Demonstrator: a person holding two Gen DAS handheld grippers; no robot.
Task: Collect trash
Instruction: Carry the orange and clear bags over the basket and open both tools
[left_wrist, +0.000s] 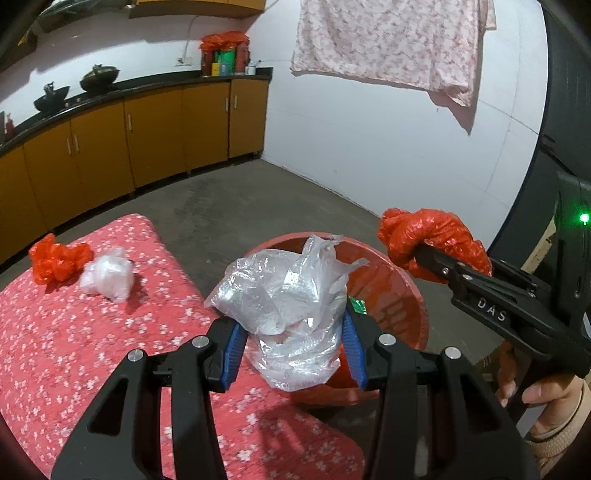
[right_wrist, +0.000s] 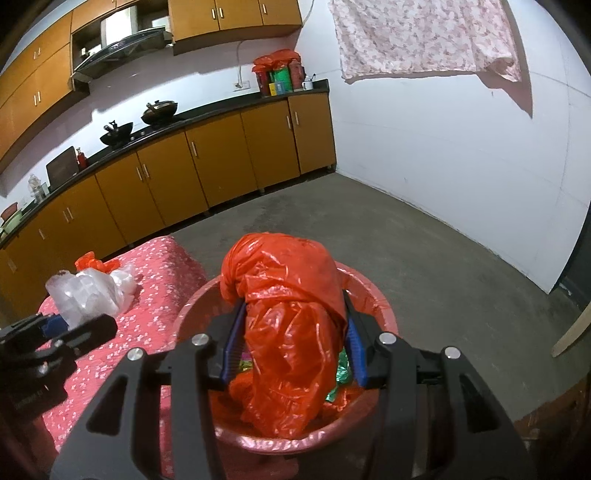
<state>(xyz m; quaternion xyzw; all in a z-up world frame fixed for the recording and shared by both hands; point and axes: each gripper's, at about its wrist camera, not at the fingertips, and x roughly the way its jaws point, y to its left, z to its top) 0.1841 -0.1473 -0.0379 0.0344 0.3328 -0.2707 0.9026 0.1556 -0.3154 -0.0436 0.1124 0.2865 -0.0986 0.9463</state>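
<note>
Holding clear bag (left_wrist: 291, 295) and red bag (right_wrist: 291, 332) clamped in fingers over bin (right_wrist: 384, 317); two wads (left_wrist: 59, 258) left mid-left.

you face a white wall (right_wrist: 443, 155) and bare concrete floor (right_wrist: 424, 258); orange cabinets (right_wrist: 221, 166) run under a dark countertop (right_wrist: 184, 122), a floral cloth (right_wrist: 424, 37) hanging above.

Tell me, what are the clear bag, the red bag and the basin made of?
Clear bag: thin see-through plastic film, it seems; glossy, crinkled, bunched.
Red bag: likely the same thin film, translucent orange-red, with shiny creases.
Basin: looks like rigid moulded plastic, red, with a smooth round rim.
</note>
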